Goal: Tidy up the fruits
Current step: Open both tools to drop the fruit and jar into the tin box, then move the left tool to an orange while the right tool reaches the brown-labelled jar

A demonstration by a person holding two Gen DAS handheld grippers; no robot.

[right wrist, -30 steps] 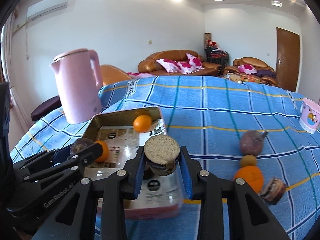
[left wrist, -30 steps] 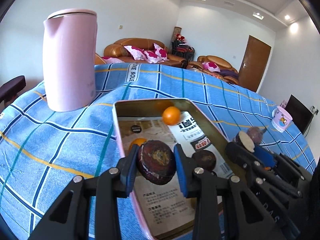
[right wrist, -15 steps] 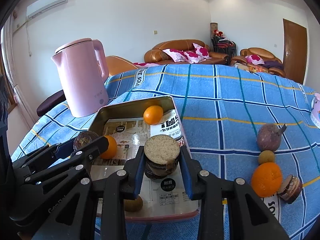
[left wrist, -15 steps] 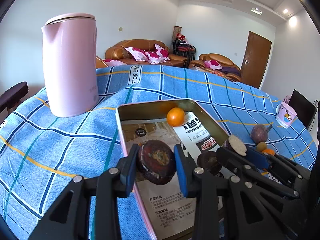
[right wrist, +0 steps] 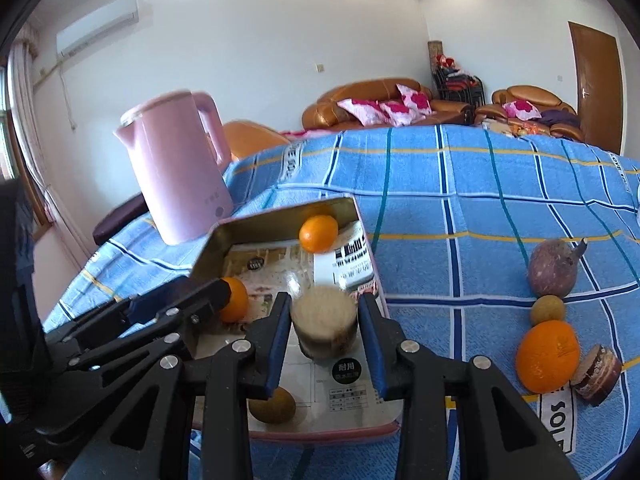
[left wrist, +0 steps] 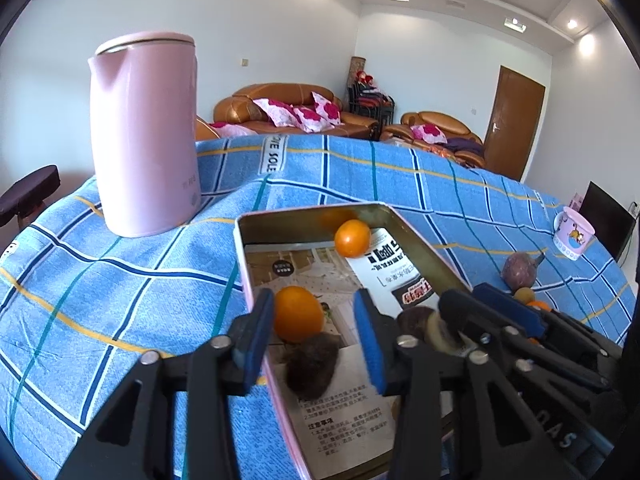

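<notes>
In the left wrist view my left gripper (left wrist: 312, 336) hangs over the near left part of the paper-lined metal tray (left wrist: 304, 210). Its jaws are opening, and the pads are clear of the dark wrinkled fruit (left wrist: 312, 364), which lies on the tray floor below them beside an orange (left wrist: 298, 312). A second orange (left wrist: 352, 238) sits at the tray's far end. My right gripper (right wrist: 324, 334) is shut on a halved fruit (right wrist: 324, 320) with its pale cut face up, just above the tray (right wrist: 280, 216). A brown fruit (right wrist: 272, 400) lies under its left finger.
A tall pink kettle (left wrist: 144, 132) stands left of the tray on the blue checked cloth. Right of the tray lie a purple fruit (right wrist: 554, 268), a small brown fruit (right wrist: 548, 310), an orange (right wrist: 548, 356) and a halved dark fruit (right wrist: 596, 368). A cup (left wrist: 574, 232) stands far right.
My left jaws have spread, and the dark fruit has dropped from between them onto the tray beside the orange. The right gripper, still holding the halved fruit, has come in over the tray.
</notes>
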